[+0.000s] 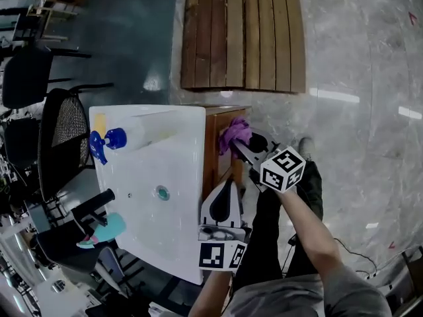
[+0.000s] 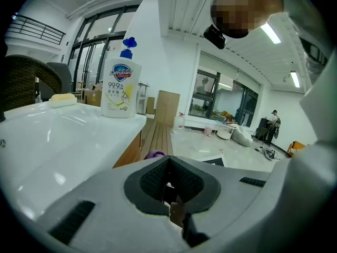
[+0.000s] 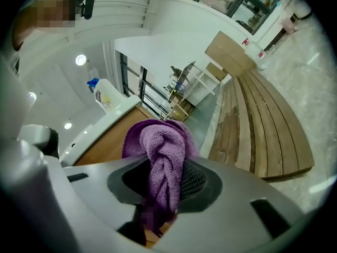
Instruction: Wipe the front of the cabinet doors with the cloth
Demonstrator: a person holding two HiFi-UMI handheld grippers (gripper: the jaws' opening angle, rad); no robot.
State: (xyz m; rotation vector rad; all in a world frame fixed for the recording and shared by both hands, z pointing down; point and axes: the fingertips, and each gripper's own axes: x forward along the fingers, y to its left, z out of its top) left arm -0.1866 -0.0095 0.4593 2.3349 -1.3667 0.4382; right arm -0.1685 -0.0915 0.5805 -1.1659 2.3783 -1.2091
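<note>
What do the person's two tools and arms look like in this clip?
Both the left tool and right tool have pale grey moulded jaws with black ribbed pads, and each carries a white cube printed with black square markers. The person wears a grey short-sleeved top and dark trousers.

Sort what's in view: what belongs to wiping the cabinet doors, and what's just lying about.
For the job:
- purple cloth
- right gripper, shut on the cloth
- wooden cabinet door

Lying about:
- soap bottle
- yellow bar
- black tap
- slatted wooden platform
- mesh chair
- left gripper, shut and empty
</note>
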